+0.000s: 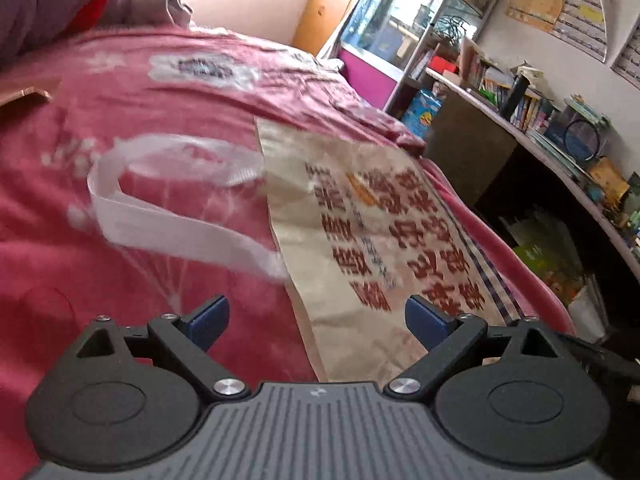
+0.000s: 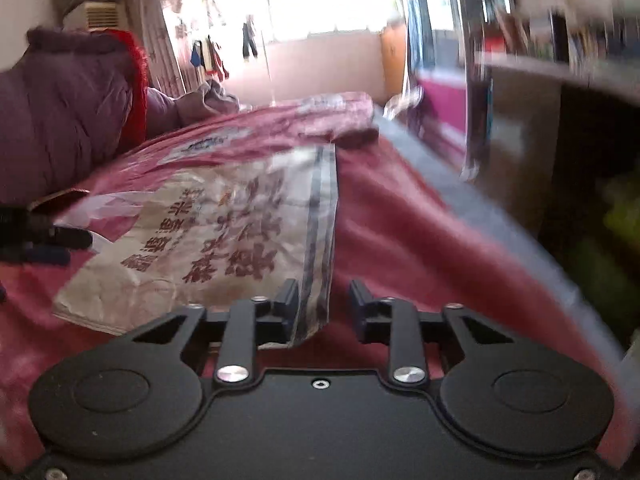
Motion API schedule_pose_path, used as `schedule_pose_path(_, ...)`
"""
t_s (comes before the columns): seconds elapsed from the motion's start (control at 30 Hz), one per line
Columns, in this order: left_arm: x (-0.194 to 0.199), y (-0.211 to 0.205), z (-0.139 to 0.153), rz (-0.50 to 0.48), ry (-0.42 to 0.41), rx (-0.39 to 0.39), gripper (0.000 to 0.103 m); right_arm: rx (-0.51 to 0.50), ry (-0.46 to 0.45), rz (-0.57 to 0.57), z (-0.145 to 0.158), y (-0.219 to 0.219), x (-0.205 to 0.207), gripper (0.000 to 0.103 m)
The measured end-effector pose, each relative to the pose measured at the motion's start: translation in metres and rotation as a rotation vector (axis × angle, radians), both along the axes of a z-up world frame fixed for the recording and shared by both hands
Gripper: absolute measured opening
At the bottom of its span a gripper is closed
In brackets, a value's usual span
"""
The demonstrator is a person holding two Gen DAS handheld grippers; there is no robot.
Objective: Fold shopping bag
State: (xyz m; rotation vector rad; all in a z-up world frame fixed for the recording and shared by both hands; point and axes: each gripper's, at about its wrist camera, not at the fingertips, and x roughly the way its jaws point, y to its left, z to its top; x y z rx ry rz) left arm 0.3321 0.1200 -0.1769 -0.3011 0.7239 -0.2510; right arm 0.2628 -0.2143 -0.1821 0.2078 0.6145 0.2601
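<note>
A beige shopping bag [image 1: 372, 232] with red printed characters lies flat on a pink bedspread [image 1: 120, 128]. Its white webbing handles [image 1: 160, 200] loop out to the left. My left gripper [image 1: 317, 322] hovers open over the bag's near edge, blue pads wide apart, nothing between them. In the right wrist view the same bag [image 2: 224, 232] shows its blue-striped edge [image 2: 320, 232]. My right gripper [image 2: 324, 308] is open, and the bag's near striped corner sits between its fingers. The left gripper's dark tip [image 2: 44, 236] shows at the far left by the handles.
A purple quilt [image 2: 60, 120] with red trim is piled at the head of the bed. The bed's right edge [image 2: 460, 200] drops toward a curved shelf of books [image 1: 560, 128] and a glass cabinet [image 1: 400, 12]. A brown card [image 1: 24, 96] lies at the left.
</note>
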Motion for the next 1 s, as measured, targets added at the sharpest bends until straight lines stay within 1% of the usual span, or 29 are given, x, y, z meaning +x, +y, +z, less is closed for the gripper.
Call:
schedule_pose_path(0.1,-0.002,0.007,-0.006,-0.014,0.018,-0.029,0.096,0.137,0.059,0.016,-0.002,-0.006,-0.002,0.016)
schedule_pose_path(0.17,-0.004,0.013,-0.008,-0.017,0.025,-0.045,0.096,0.185,0.078,0.057,-0.002,0.005,-0.009,0.016)
schedule_pose_path(0.23,-0.005,0.019,-0.008,-0.002,0.024,-0.052,0.096,0.278,0.135,0.135,-0.004,0.021,-0.016,0.015)
schedule_pose_path(0.33,-0.009,0.034,-0.003,0.071,-0.002,-0.046,0.096,0.279,0.159,0.257,-0.009,0.059,-0.031,0.016)
schedule_pose_path(0.4,-0.010,0.042,0.000,0.096,-0.017,-0.064,0.096,0.278,0.175,0.358,-0.010,0.084,-0.037,0.016)
schedule_pose_path(0.43,-0.011,0.046,0.001,0.113,-0.022,-0.069,0.096,0.236,0.171,0.434,-0.007,0.105,-0.045,0.016)
schedule_pose_path(0.5,-0.013,0.053,0.003,0.149,-0.027,-0.076,0.096,0.114,0.136,0.526,-0.001,0.132,-0.061,0.018)
schedule_pose_path(0.57,-0.014,0.058,0.003,0.163,-0.021,-0.085,0.096,-0.003,0.085,0.574,0.006,0.143,-0.077,0.034)
schedule_pose_path(0.63,-0.016,0.063,0.005,0.171,-0.023,-0.104,0.096,-0.113,0.029,0.614,0.014,0.149,-0.093,0.045)
schedule_pose_path(0.67,-0.017,0.066,0.005,0.174,-0.027,-0.113,0.096,-0.174,-0.006,0.631,0.019,0.150,-0.101,0.047)
schedule_pose_path(0.7,-0.018,0.069,0.006,0.175,-0.029,-0.115,0.096,-0.284,-0.071,0.650,0.025,0.148,-0.113,0.047)
schedule_pose_path(0.73,-0.019,0.072,0.006,0.176,-0.030,-0.117,0.096,-0.424,-0.158,0.667,0.031,0.145,-0.126,0.051)
schedule_pose_path(0.77,-0.020,0.073,0.005,0.178,-0.028,-0.119,0.096,-0.525,-0.224,0.669,0.033,0.139,-0.132,0.058)
schedule_pose_path(0.83,-0.021,0.077,0.004,0.182,-0.024,-0.125,0.096,-0.650,-0.305,0.669,0.034,0.127,-0.132,0.063)
schedule_pose_path(0.93,-0.022,0.081,0.004,0.185,-0.024,-0.132,0.096,-0.939,-0.484,0.710,0.022,0.116,-0.126,0.064)
schedule_pose_path(0.97,-0.022,0.081,0.005,0.185,-0.025,-0.133,0.096,-1.108,-0.553,0.736,0.006,0.113,-0.116,0.064)
schedule_pose_path(1.0,-0.022,0.081,0.005,0.184,-0.027,-0.135,0.096,-1.175,-0.583,0.754,-0.001,0.110,-0.109,0.064)
